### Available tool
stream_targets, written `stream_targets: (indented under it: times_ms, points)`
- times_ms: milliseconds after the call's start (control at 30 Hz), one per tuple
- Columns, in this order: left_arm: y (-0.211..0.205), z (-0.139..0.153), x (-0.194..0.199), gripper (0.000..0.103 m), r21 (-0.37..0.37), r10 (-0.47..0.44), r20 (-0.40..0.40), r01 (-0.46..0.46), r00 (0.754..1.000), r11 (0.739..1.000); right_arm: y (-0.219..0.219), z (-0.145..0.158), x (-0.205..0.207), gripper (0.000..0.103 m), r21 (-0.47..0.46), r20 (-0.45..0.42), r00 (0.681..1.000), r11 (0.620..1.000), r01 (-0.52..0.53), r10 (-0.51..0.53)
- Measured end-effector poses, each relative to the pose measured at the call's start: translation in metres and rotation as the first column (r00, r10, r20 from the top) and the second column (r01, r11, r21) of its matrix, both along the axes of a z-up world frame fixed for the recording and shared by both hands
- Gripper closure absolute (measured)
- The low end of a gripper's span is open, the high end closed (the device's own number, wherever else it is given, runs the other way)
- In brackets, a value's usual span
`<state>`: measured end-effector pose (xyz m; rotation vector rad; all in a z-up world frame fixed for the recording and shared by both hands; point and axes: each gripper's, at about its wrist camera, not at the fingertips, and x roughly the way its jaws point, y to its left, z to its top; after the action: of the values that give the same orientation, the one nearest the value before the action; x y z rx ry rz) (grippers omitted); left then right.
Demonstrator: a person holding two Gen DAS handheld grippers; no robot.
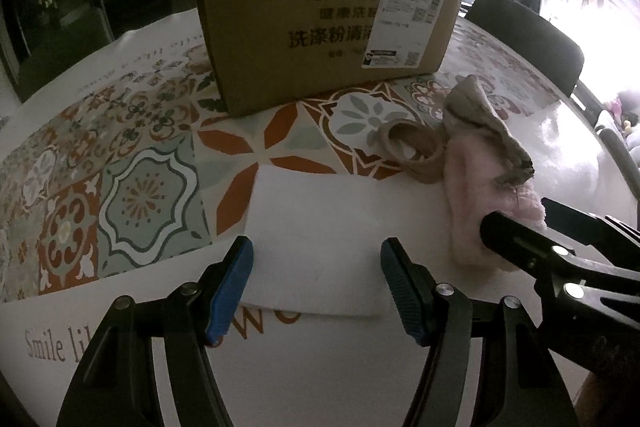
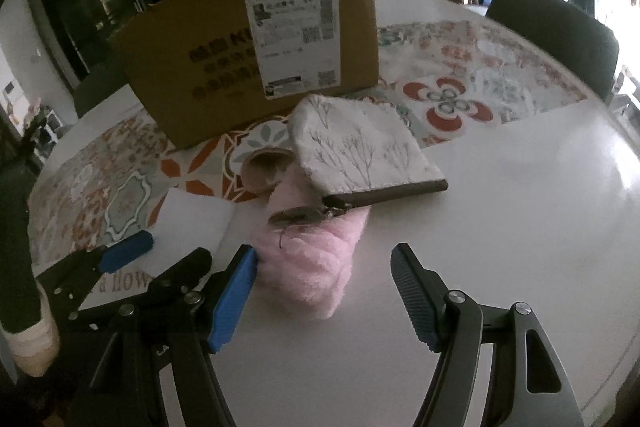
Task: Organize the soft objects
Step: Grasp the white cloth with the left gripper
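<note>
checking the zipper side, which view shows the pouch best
The right wrist view: the pouch lies face up there, with its branch print, dark zipper edge and pull all visible. The left wrist view shows it only edge-on at the right, as a crumpled grey shape on the pink cloth.

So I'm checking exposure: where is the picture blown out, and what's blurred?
Left wrist: window at right blown out, glare on the table. Right wrist: bright upper-right corner, cardboard box print soft, sheen on table; rims bend in both.
</note>
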<state>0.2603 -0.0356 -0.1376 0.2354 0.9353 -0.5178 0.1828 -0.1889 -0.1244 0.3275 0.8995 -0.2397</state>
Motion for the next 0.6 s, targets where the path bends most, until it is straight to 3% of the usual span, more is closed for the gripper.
stream_targets:
  times_ms: [100, 167, 233, 367, 600]
  points:
    - [-0.001, -0.001, -0.002, 0.042, 0.010, 0.009, 0.020, -0.009, 1.000, 1.000, -0.002, -0.004, 0.002, 0.033, 0.020, -0.017, 1.000, 1.000, -0.008, 0.008]
    - [0.001, 0.000, -0.003, 0.056, 0.004, 0.019, 0.027, -0.019, 0.999, 1.000, -0.002, -0.005, 0.003, 0.036, 0.011, -0.016, 1.000, 1.000, -0.021, 0.021]
    - [0.002, 0.002, -0.002, 0.069, -0.001, 0.028, 0.026, -0.028, 0.999, 1.000, 0.000, -0.004, 0.004, 0.051, 0.005, -0.022, 0.999, 0.999, -0.044, 0.044]
    - [0.001, 0.004, -0.004, 0.088, -0.017, 0.025, 0.009, -0.025, 1.000, 1.000, 0.007, -0.001, 0.003, 0.068, -0.002, -0.027, 0.994, 0.995, -0.104, 0.104]
    - [-0.003, 0.018, -0.023, 0.091, -0.043, 0.017, 0.036, -0.015, 0.999, 0.999, 0.008, 0.009, -0.008, 0.077, -0.006, -0.011, 0.987, 0.987, -0.163, 0.162]
